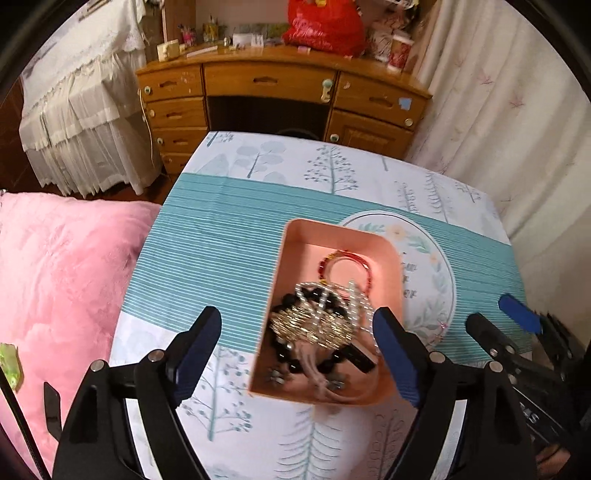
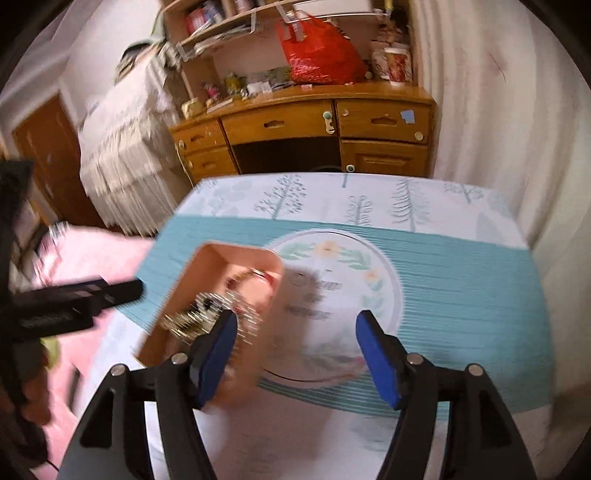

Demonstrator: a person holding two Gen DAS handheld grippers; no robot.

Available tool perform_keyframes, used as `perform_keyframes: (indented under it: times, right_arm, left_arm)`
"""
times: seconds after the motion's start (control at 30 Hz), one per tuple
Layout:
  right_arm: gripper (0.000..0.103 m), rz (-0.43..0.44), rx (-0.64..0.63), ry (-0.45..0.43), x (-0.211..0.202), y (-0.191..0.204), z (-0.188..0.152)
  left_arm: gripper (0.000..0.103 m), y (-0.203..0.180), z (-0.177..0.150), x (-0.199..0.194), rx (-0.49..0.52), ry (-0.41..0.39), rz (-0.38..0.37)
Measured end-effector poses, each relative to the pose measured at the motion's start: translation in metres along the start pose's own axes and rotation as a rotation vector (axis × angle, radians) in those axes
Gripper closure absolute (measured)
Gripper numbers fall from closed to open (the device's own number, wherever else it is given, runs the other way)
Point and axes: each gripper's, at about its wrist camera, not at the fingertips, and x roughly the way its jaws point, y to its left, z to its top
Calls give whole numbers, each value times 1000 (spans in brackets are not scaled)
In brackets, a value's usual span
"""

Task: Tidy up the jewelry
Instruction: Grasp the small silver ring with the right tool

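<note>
A peach rectangular tray point(image 1: 295, 240) sits on the tablecloth and holds a tangle of jewelry: a red bead bracelet point(image 1: 345, 258), a silver chain point(image 1: 332, 291), a gold chain point(image 1: 306, 326) and black beads point(image 1: 284, 350). My left gripper point(image 1: 297, 332) hovers over the tray's near half, open, its pads wider than the pile and pressing on nothing. The right gripper point(image 2: 297, 325) is also open, with one finger in front of the blurred tray point(image 2: 207, 258) and the other over the cloth's round emblem. Between its fingers is nothing. It also shows at the right edge as the right gripper point(image 1: 498, 317).
The table wears a teal-striped cloth with tree prints point(image 1: 221, 229). A pink blanket point(image 1: 62, 266) lies to the left. Behind stand a wooden desk with drawers point(image 1: 273, 81), a red bag point(image 1: 325, 26) and, on the right, a pale curtain point(image 1: 498, 110).
</note>
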Motion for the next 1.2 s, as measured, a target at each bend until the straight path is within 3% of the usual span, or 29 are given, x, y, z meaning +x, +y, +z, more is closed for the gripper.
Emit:
perform_keyframes:
  times: [0.2, 0.43, 0.5, 0.67, 0.8, 0.87, 0.93, 1.2]
  right_arm:
    - [36, -43, -220, 35, 13, -19, -15]
    - [36, -10, -415, 58, 36, -39, -38]
    - [38, 22, -471, 58, 44, -44, -43]
    - [57, 91, -623, 50, 59, -52, -53]
    - [61, 164, -675, 17, 61, -58, -52]
    - [65, 199, -703, 9, 63, -59, -51]
    - [69, 235, -731, 2, 65, -58, -50]
    - [92, 379, -755, 19, 75, -55, -42]
  left_arm:
    - [20, -39, -26, -10, 36, -54, -18]
    - [21, -85, -54, -10, 40, -85, -121]
    - [27, -97, -61, -6, 48, -80, -133]
    - [45, -129, -78, 20, 96, -20, -127]
    - [53, -144, -82, 40, 115, -3, -106]
    - [69, -151, -82, 53, 144, -6, -84]
    - [72, -156, -83, 62, 158, -12, -48]
    - [72, -162, -75, 84, 179, -10, -36]
